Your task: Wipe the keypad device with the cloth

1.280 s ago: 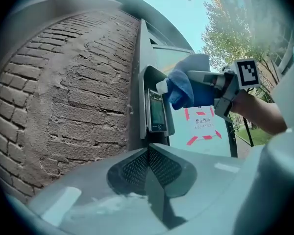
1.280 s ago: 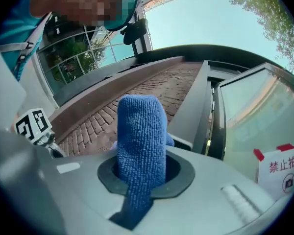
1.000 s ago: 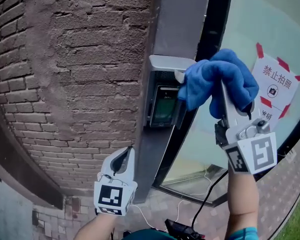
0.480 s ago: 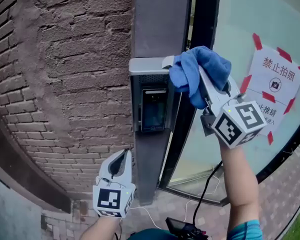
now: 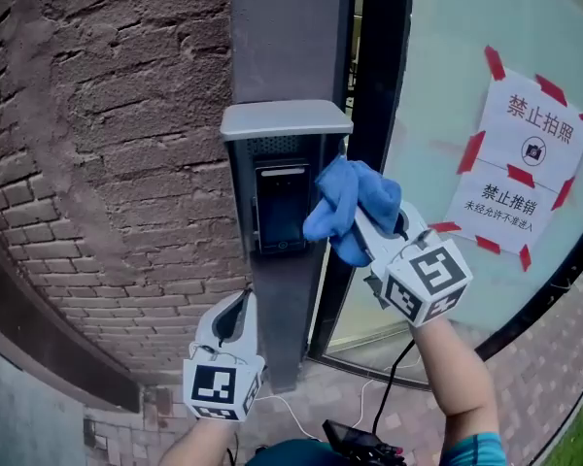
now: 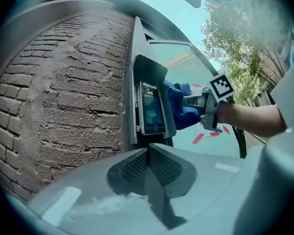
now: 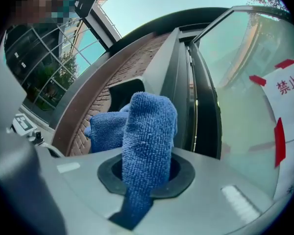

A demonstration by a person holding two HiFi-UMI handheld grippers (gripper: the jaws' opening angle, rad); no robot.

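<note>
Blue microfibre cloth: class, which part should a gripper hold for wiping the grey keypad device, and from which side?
Probably the bunched tail of the blue microfibre cloth, from the glass side, as the right gripper does: its loose wad faces the grey keypad device.

White paper notice on glass panel: "禁止拍照" is printed at the top, above a crossed-out camera symbol, and "禁止推销" below it. Smallest bottom line: not reliably read. Keypad device screen: nothing legible.
</note>
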